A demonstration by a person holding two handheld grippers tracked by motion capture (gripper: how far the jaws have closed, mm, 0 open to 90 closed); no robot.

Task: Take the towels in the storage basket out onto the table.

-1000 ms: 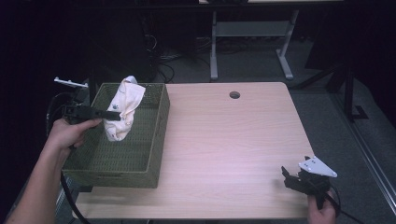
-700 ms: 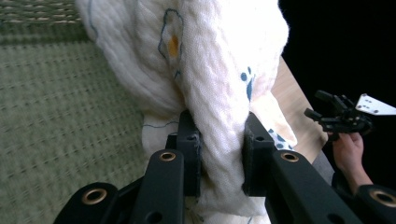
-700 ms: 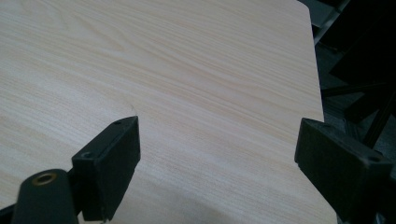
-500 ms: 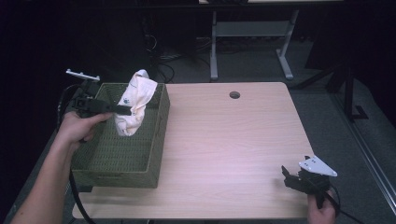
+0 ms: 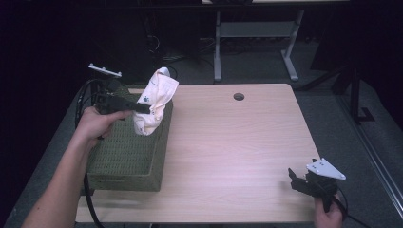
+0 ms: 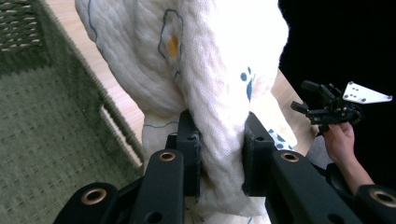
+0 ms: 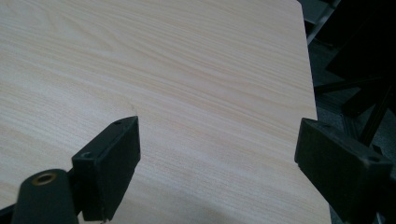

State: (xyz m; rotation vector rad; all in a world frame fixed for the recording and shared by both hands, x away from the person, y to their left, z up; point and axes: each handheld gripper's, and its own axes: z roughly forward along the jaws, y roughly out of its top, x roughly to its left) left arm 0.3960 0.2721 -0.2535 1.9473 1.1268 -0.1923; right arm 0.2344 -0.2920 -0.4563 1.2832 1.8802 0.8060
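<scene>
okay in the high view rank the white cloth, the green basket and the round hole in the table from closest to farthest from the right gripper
1. Round hole: far side of the table, up and left of the right gripper.
2. Green basket: at the table's left edge.
3. White cloth: held up over the basket's far corner.

Hole and basket are fairly close to call; the cloth is clearly farthest.

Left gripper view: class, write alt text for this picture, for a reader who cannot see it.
Two black jaws of the left tool pinch a bunched white cloth with small blue and orange prints, held above a green woven basket. Beyond, over the wooden table's edge, a hand holds the right tool.
</scene>
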